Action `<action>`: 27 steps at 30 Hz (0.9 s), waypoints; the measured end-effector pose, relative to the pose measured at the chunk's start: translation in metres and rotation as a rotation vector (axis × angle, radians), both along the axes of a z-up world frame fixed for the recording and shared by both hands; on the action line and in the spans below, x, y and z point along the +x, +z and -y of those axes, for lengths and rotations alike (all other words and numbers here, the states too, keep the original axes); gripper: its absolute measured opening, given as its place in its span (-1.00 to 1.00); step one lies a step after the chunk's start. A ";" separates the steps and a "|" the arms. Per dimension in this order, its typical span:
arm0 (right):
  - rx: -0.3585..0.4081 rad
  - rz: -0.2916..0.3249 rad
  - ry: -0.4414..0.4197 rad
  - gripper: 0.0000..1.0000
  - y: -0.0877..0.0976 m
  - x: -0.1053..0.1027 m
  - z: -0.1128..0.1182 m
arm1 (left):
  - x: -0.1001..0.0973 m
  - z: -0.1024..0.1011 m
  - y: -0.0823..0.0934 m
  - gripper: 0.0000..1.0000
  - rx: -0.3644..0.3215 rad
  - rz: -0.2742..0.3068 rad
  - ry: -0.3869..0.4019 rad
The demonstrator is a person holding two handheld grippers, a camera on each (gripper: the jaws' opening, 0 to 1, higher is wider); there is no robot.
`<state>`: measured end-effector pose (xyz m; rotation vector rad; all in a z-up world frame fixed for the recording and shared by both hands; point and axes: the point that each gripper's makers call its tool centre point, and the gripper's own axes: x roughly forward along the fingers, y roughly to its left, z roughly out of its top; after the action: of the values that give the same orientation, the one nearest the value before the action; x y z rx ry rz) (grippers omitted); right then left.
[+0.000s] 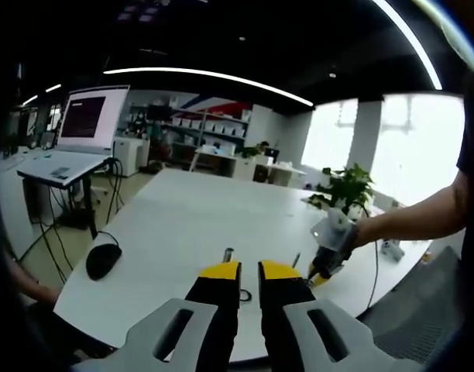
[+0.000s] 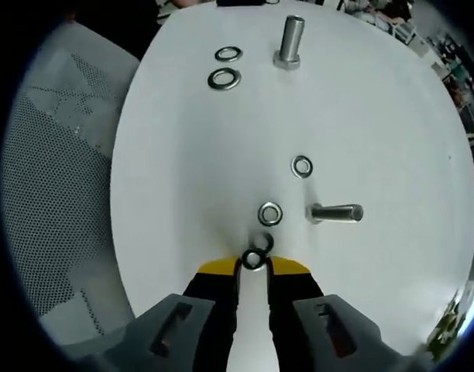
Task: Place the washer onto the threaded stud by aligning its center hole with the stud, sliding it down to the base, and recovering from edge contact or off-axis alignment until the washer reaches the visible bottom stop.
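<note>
Right gripper [image 2: 253, 262] pinching washer [image 2: 254, 259] at fingertips, low over counter [image 2: 392, 124]; nearest stud [image 2: 338, 212] just right. Keeping washer level, hole centred before sliding. Left gripper [image 1: 249, 270] idling, fingers nearly together, empty.

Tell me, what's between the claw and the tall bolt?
In the right gripper view, two washers lie on the table between the claw and the bolt.
</note>
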<state>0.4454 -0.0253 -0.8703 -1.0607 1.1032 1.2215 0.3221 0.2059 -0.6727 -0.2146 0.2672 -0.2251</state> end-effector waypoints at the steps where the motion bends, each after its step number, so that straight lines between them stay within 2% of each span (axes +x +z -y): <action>1: 0.001 -0.001 0.003 -0.71 0.000 0.000 0.000 | 0.000 0.000 0.000 -0.88 0.000 0.000 0.000; 8: -0.016 -0.029 0.017 -0.72 0.001 -0.003 0.007 | 0.000 0.000 0.000 -0.88 0.000 -0.001 -0.001; 14: 0.005 -0.052 -0.004 -0.72 0.016 -0.002 0.008 | 0.000 0.000 0.001 -0.88 -0.002 0.002 0.000; 24: 0.042 -0.011 -0.003 -0.72 0.045 0.017 0.004 | 0.000 0.000 0.001 -0.88 -0.004 0.004 0.001; 27: 0.034 -0.003 0.025 -0.72 0.050 0.018 0.003 | 0.000 0.000 0.001 -0.88 -0.004 0.005 0.001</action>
<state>0.4633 -0.0288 -0.8204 -1.0491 1.0709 1.2579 0.3225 0.2061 -0.6717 -0.2185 0.2621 -0.2250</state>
